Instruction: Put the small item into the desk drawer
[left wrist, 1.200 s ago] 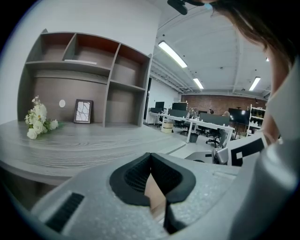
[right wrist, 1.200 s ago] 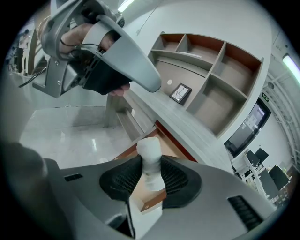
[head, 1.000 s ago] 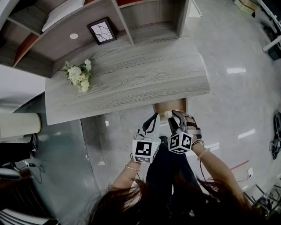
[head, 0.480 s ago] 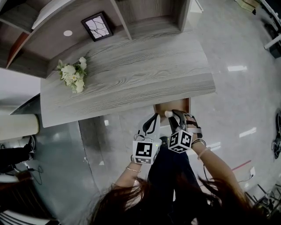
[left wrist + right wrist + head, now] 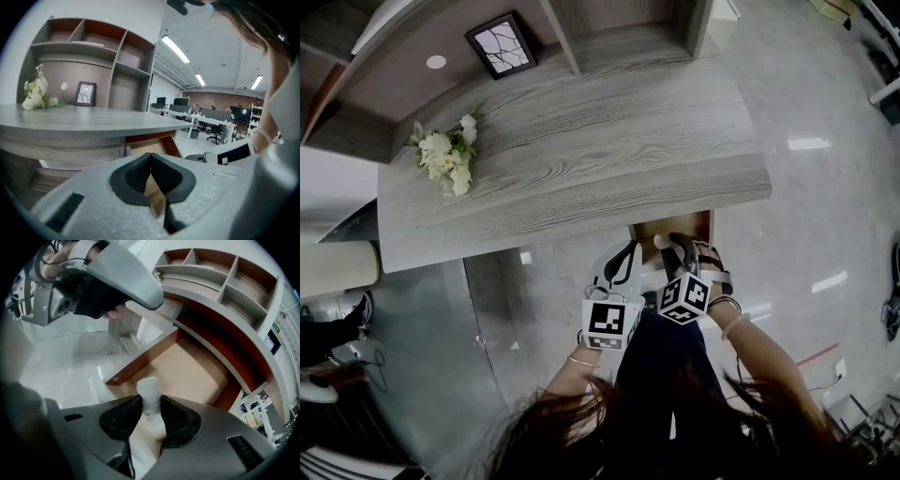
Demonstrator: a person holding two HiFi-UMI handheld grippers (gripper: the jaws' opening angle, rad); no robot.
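Observation:
The small item [image 5: 149,392] is a white stubby cylinder, pinched upright between the pads of my right gripper [image 5: 150,411]. In the head view the item [image 5: 660,243] and right gripper [image 5: 670,244] hover at the front of the open drawer [image 5: 652,229] under the desk's right end. The drawer's tan floor [image 5: 192,369] shows bare just beyond the item. My left gripper [image 5: 628,255] hangs beside the right one, a little to its left; its pads [image 5: 136,174] meet with nothing between them. The drawer [image 5: 143,146] also shows ahead of it.
A grey wooden desk top [image 5: 581,150] carries a bunch of white flowers [image 5: 441,159] at its left. A framed picture [image 5: 500,44] stands in the shelf unit [image 5: 628,37] behind. Glossy grey floor [image 5: 806,187] lies to the right; the person's legs are below the grippers.
The head view has drifted slightly, so the desk sits a bit differently in frame. Both grippers and the white item stay in the same place by the drawer.

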